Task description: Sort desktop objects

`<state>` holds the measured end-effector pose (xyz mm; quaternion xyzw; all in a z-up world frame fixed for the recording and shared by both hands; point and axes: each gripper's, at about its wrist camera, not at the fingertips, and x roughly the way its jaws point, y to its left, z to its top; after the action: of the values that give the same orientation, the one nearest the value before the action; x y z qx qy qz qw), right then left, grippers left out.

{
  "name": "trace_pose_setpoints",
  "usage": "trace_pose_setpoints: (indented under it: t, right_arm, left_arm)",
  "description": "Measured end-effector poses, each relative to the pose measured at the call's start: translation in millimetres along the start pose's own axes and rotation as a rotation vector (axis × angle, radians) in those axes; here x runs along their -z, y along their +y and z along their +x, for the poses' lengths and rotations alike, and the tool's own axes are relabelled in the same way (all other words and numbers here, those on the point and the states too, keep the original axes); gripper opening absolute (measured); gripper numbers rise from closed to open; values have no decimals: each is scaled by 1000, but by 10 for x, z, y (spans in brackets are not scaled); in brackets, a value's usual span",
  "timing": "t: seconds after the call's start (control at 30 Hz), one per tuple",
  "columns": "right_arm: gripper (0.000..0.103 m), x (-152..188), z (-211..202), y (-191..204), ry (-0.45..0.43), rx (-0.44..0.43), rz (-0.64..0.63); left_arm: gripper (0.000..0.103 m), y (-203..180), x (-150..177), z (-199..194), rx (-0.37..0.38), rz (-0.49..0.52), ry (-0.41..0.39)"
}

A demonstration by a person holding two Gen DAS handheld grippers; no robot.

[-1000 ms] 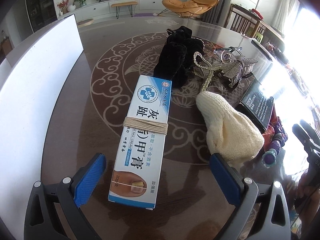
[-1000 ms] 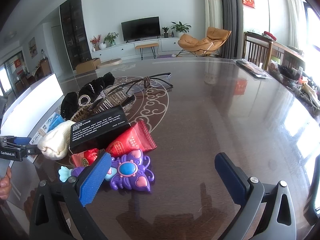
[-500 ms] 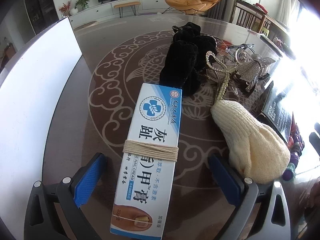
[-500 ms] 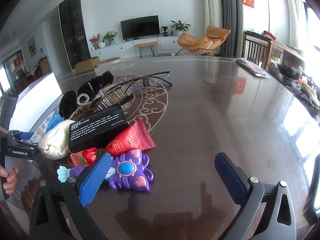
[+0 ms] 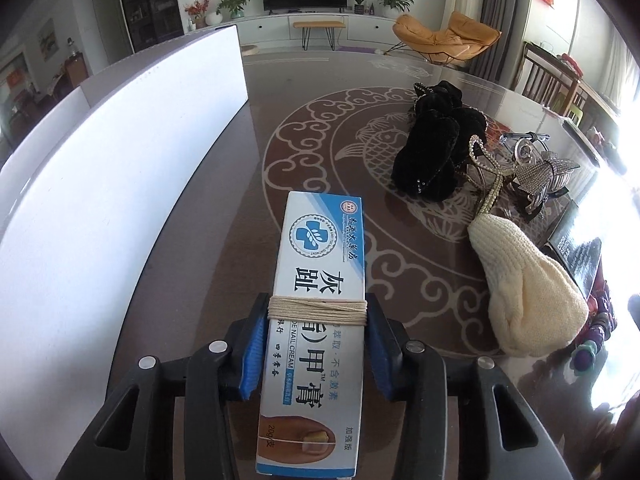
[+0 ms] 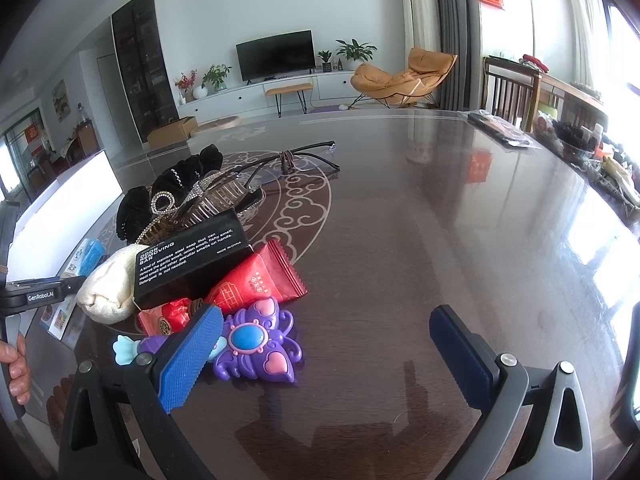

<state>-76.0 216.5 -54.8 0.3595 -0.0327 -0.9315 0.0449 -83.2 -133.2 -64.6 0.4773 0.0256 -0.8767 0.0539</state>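
- Left wrist view: left gripper (image 5: 317,322) has its jaws closing on the nail cream box (image 5: 316,312); both blue pads (image 5: 253,354) sit against the box's long sides, right at the band of string (image 5: 317,310) wound round it.
- Box lies flat on the dark table (image 5: 224,216), lengthwise along the fingers, far end pointing at the fish pattern.
- White board (image 5: 92,208) stands upright along the table's left side, apart from the box.
- Cream knitted pouch (image 5: 528,292) lies right of the box, not touching it.
- Black velvet hair tie (image 5: 436,148) is beyond the pouch; a rhinestone chain (image 5: 490,184) runs from it to the pouch's top.
- Sparkly hair clip (image 5: 548,176) and glasses (image 5: 524,140) are just right of the hair tie.
- Right wrist view: right gripper (image 6: 324,364) is released, jaws wide, nothing between them, hovering over bare table.
- Its left pad (image 6: 188,360) overlaps the purple butterfly toy (image 6: 256,344) in the view; contact unclear.
- Red snack packet (image 6: 256,280) and a small red wrapped sweet (image 6: 168,316) are just behind the toy.
- Black soap box (image 6: 192,256) rests on top of the pile, leaning on the pouch and the packet.
- A hand (image 6: 16,364) grips the left gripper's handle at the far left edge.
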Motion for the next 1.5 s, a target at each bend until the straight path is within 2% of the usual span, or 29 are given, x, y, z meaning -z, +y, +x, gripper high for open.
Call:
trace_pose_setpoints:
  t: [0.07,0.13,0.17,0.2,0.4,1.5]
  right_arm:
    - [103,3,-2,-1,0,2,-1]
    - [103,5,3,14,2,7,-7]
    - [103,4,7,23,4,10,-11]
    - [103,3,8,31,5,13,-15]
    - [103,13,12,55,6,25,-27]
    - [103,24,97,109,46,48,-54]
  left_arm:
    - [46,78,97,-45,-12,-26,-15]
    - [58,128,122,-40,-12,-38,-24]
    - [83,147,125,-12,-15,-45,-13]
    - [98,180,131,27,-19,-59,-1]
    - [103,172,110,85,-33,-54,-7]
    - [103,183,158,58,-29,-51,-21]
